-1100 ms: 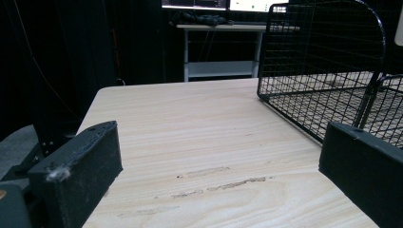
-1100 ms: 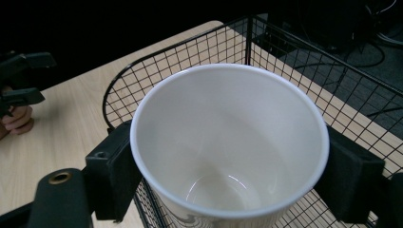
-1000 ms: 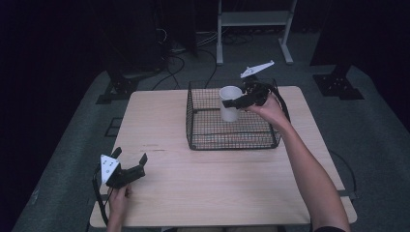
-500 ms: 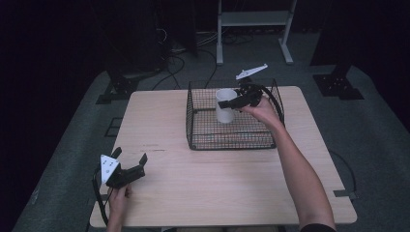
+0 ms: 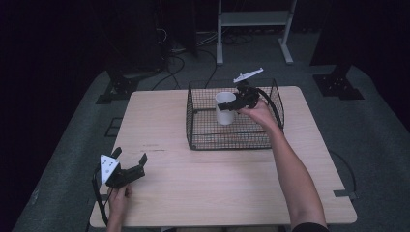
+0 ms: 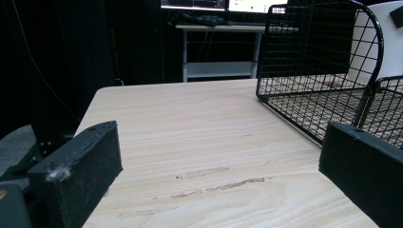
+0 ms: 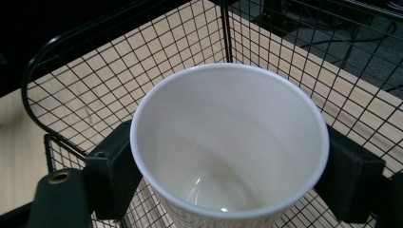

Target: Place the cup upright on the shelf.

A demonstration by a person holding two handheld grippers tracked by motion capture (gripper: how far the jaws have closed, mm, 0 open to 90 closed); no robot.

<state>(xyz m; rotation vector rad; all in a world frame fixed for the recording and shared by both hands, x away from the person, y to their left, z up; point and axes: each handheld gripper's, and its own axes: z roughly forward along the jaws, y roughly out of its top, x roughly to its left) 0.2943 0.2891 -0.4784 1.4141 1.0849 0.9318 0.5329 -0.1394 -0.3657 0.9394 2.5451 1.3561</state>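
Right tool [image 5: 235, 104]: pinching white cup [image 5: 225, 108] inside wire basket [image 5: 232, 143]
Left tool [image 5: 129, 162]: spread, idle
Advice: lower cup upright onto basket floor before letting go

- Both forearms are bare, with no sleeves down to the wrists; a dark sleeve edge shows at the right upper arm.
- The left gripper [image 5: 126, 159] is black, with two blocky, square-ended jaws, a pale three-cornered plate on top and a black cable trailing off.
- The right gripper [image 5: 227, 105] is black too, with a pale plate and a thick black cable looping behind.
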